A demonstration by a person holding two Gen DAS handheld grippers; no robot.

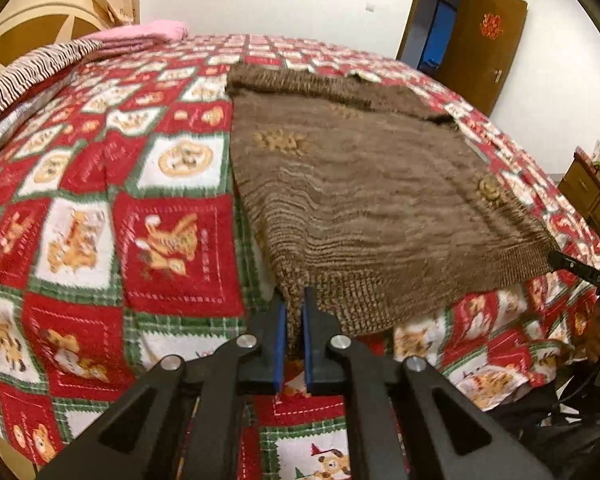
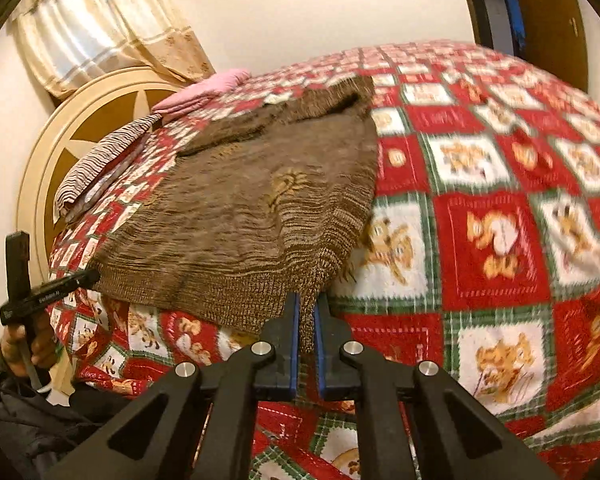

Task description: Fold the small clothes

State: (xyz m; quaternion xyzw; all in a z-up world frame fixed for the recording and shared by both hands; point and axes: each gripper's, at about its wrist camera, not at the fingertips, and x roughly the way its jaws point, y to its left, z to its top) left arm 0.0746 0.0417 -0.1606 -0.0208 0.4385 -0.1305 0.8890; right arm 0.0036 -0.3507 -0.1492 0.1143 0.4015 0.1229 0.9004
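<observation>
My left gripper (image 1: 295, 312) and right gripper (image 2: 308, 314) each pinch a near hem corner of the sweater (image 1: 364, 184) — it stretches straight away from me across the bed (image 1: 100, 208), collar farthest.

Your left wrist camera looks down along its tongs (image 1: 295, 312) from close at the sweater's (image 1: 364, 184) near left hem corner. Your right wrist camera does likewise at the right corner. Both views share sweater, bed (image 1: 100, 200) and headboard (image 2: 60, 152).
</observation>
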